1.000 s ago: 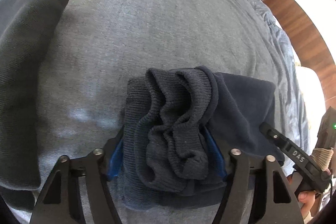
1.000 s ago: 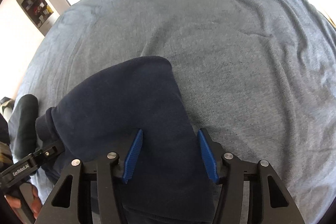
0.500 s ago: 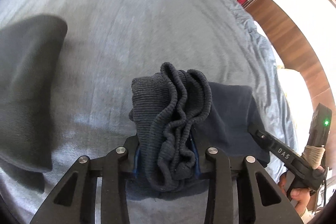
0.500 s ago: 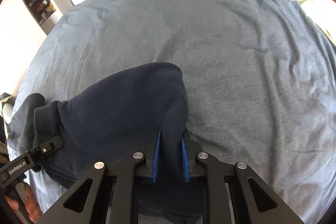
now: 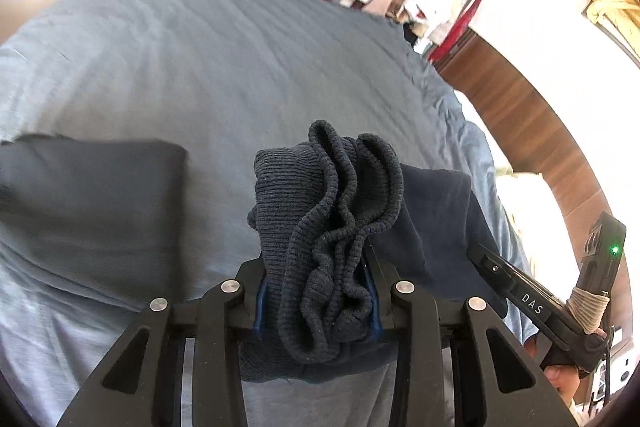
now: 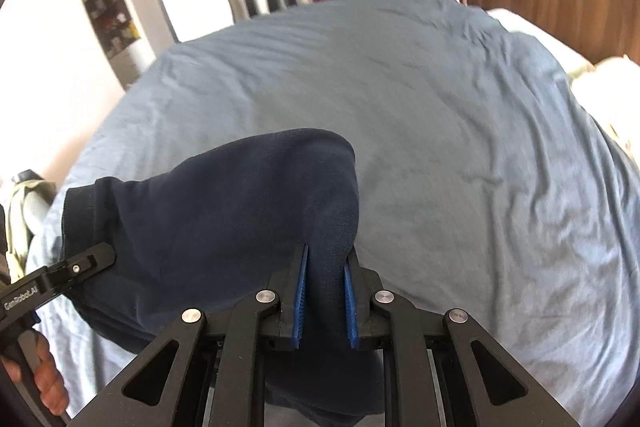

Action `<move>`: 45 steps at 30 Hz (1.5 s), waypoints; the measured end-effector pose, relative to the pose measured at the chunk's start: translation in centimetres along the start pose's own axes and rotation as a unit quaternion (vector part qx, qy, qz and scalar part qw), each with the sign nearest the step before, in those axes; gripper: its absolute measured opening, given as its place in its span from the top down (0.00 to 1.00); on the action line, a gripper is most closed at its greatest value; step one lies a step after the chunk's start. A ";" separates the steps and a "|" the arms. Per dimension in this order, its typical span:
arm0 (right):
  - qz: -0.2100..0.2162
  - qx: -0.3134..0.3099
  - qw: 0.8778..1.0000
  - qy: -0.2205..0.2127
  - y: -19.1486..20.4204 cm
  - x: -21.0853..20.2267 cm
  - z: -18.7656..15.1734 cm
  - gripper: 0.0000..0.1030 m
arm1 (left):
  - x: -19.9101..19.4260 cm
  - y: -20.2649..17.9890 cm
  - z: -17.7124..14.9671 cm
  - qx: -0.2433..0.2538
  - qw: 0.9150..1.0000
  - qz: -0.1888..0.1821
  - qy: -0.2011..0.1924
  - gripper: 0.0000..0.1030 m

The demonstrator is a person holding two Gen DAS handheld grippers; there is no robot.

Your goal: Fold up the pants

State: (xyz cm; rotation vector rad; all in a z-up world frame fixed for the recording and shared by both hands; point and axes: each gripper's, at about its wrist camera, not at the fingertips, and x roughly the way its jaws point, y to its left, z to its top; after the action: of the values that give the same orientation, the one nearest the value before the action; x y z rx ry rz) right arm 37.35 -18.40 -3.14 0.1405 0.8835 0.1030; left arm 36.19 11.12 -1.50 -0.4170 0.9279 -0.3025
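My left claw (image 5: 316, 301) is clamped nearly closed on the pants (image 5: 328, 251), low in the centre of the left wrist view. The ribbed cuff bunches up in folds between the blue pads (image 5: 259, 311), spilling above and below them. Left of that, at mid-height, a dark shadow lies on the blue bedsheet (image 5: 200, 59). To the right, smooth navy cloth runs from the cuff toward the lower right edge, where my right claw (image 5: 486, 259) shows side-on, its tip against the fabric.

In the right wrist view, my left claw (image 6: 96, 255) pokes in at the lower left, touching the pants' (image 6: 240, 211) edge. The navy cloth humps across centre-left, above the bedsheet (image 6: 440, 107). At bottom centre my right claw (image 6: 324, 303) is squeezed narrow on a fold of pants, both blue pads (image 6: 301, 299) pressing the cloth.
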 end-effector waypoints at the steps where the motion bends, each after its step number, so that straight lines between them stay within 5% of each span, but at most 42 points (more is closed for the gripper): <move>1: 0.006 -0.003 1.000 -0.006 0.7 -0.4 0.2 0.83 | -1.2 0.6 0.4 0.001 1.000 0.005 -0.008 0.65; 11: 0.078 -0.048 0.995 -0.046 11.3 -0.9 1.8 0.83 | -9.3 8.2 4.1 0.027 0.996 0.074 -0.042 0.65; 19: 0.123 -0.061 0.989 -0.045 18.3 2.3 1.3 0.83 | -10.6 14.5 6.1 0.025 0.993 0.105 -0.041 0.65; 35: 0.112 -0.072 0.991 0.001 21.9 9.6 -1.9 0.83 | -5.3 23.0 5.2 0.007 0.993 0.117 0.007 0.64; 40: 0.094 -0.094 0.991 0.007 23.0 10.4 -2.7 0.82 | -4.8 24.2 4.7 0.006 0.990 0.136 0.024 0.52; 45: 0.059 -0.106 0.993 0.014 22.9 9.4 -2.9 0.63 | -6.4 23.4 5.0 0.033 0.982 0.183 0.020 0.37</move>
State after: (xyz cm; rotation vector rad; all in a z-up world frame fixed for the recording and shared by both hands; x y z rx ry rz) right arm 40.31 5.78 -8.40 -0.0066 0.8858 0.3089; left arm 38.35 35.53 -5.35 -0.1726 1.0102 -0.0048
